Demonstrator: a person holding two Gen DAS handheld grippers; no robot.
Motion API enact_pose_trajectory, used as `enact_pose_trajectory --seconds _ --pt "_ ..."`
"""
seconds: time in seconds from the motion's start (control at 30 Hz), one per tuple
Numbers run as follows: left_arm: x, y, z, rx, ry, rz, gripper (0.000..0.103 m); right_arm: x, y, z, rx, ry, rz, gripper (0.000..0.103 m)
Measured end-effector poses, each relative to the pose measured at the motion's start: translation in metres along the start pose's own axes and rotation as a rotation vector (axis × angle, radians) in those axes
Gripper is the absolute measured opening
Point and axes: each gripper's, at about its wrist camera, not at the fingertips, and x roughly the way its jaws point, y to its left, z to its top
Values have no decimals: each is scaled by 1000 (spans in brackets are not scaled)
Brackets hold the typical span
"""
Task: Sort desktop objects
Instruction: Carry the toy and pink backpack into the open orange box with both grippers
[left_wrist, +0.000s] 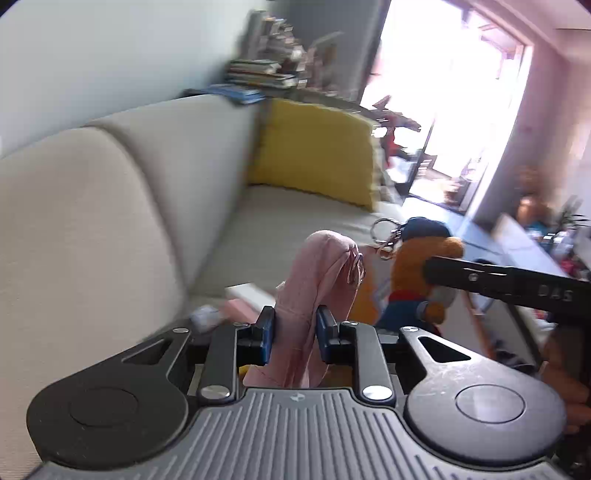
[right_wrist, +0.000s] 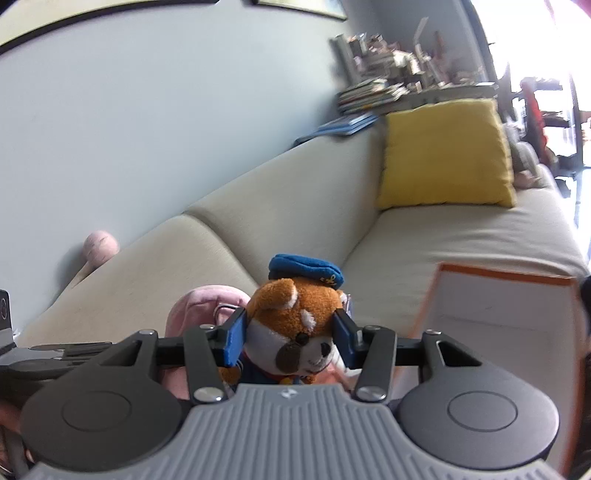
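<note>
left gripper (left_wrist: 294, 334) clamped on a pink fabric item (left_wrist: 317, 291), blue pads pressing both sides, the cloth sticking up between them and hanging below. right gripper (right_wrist: 289, 334) clamped on the head of a plush bear (right_wrist: 295, 321) in a blue cap, pads against both cheeks. in the left wrist view the bear hangs beside the pink item, metal key ring (left_wrist: 384, 227) at its top, the right gripper's black finger across it. both items held up in the air in front of a beige sofa (right_wrist: 280, 221) with a yellow cushion (right_wrist: 443, 155). orange-edged white box (right_wrist: 498, 317) near right, partly blurred. stacked books (left_wrist: 258, 72) behind the sofa back.
</note>
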Motion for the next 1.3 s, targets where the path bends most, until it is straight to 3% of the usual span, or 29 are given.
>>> enact_pose_trajectory --seconds 0.2,0.33,0.47,0.63,0.77,0.97,1.17,1.3 --pt "30 -44 13 64 7 -116 27 -40 -36 4 23 -8 -111 52" --pt "36 -60 -4 101 60 -147 27 -48 -62 4 37 35 -177 52" --pt "73 -78 -14 134 145 -181 27 -39 -90 -3 85 105 -203 52" --pt "107 -102 -36 175 210 -114 27 -14 -124 -16 141 216 -192 52" --pt "124 -121 -52 236 262 -69 27 1 -135 -23 90 291 -219 52" --pt "154 -135 -69 292 382 -43 27 14 -152 -34 111 357 -160 52" --pt "149 -131 -76 303 409 -3 28 52 -179 -52 233 487 -160 51" --pt "143 -129 -81 312 445 13 29 70 -184 -63 275 513 -135 51"
